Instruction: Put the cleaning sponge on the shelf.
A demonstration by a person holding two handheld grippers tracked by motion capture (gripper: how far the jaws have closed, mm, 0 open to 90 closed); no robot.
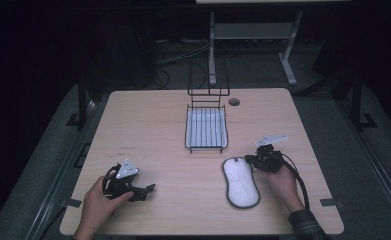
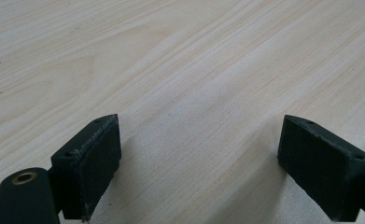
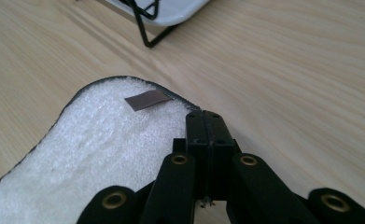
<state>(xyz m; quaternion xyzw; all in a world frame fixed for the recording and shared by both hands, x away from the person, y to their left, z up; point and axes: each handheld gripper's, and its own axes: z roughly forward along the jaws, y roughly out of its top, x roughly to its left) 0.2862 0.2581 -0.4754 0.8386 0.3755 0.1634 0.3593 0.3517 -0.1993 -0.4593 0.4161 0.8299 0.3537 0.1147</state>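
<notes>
The white fluffy oval pad with a dark edge (image 1: 240,182) lies flat on the light wooden table (image 1: 158,120), the right hand-held gripper (image 1: 248,159) pressed together at its far edge; the left hand-held gripper (image 1: 150,189) is spread over bare wood. Beyond stands a black wire rack with a white tray (image 1: 206,129).

Two grippers low over the counter (image 1: 148,125)

Right gripper (image 1: 248,160) at upper edge of white pad (image 1: 240,183); left gripper (image 1: 148,190) well apart, near front-left. Wire rack (image 1: 206,146) with white tray (image 1: 206,126) behind pad.
</notes>
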